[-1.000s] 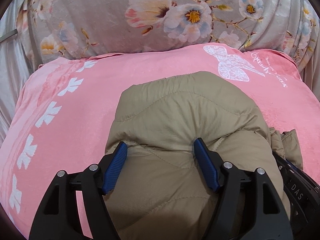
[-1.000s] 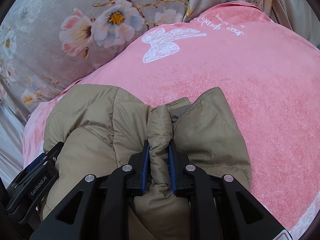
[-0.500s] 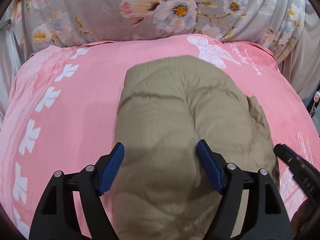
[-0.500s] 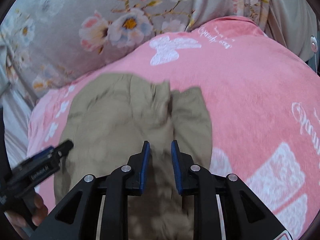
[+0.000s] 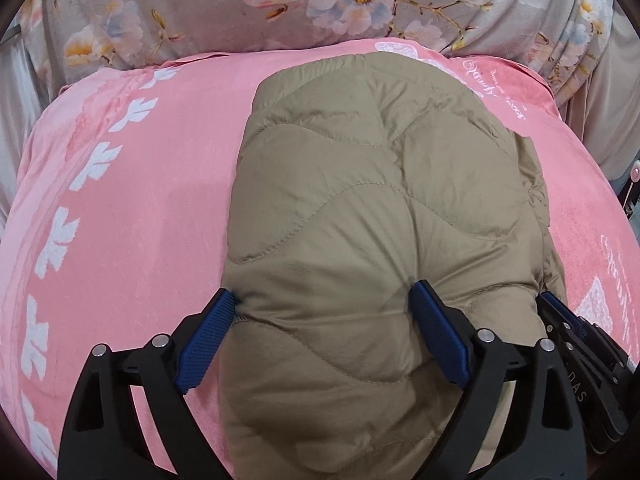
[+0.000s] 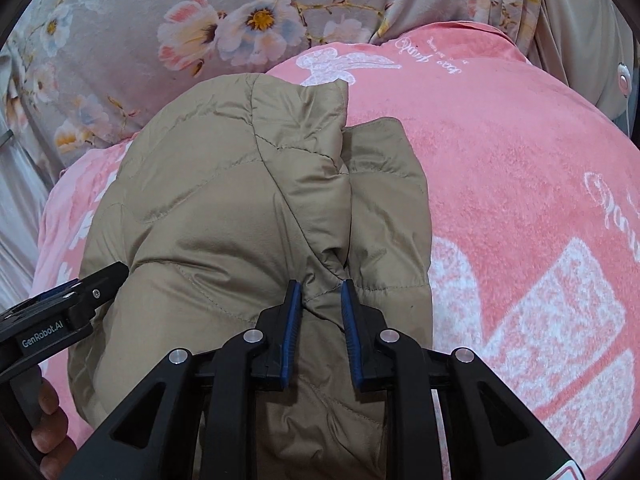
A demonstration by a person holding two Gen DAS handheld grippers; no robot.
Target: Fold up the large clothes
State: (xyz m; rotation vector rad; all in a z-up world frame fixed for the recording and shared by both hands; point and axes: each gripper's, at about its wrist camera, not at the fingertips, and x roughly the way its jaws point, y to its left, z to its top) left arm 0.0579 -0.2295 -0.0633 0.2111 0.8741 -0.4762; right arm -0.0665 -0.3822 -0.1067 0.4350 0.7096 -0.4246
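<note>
Blue-padded, the left gripper (image 5: 326, 326) is spread wide around a thick fold of the khaki quilted jacket (image 5: 384, 216); the right gripper (image 6: 319, 303) pinches a narrow ridge of it. The jacket's long axis runs away from both grippers along the soft pink blanket (image 6: 520, 168), which shows free on both sides, toward the flowered grey fabric (image 5: 280, 12).

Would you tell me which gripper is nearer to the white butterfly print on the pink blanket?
Right, probably. The right gripper pinches the jacket along its right side, where the butterfly print lies beyond. The left gripper straddles the jacket's left part, farther across.
</note>
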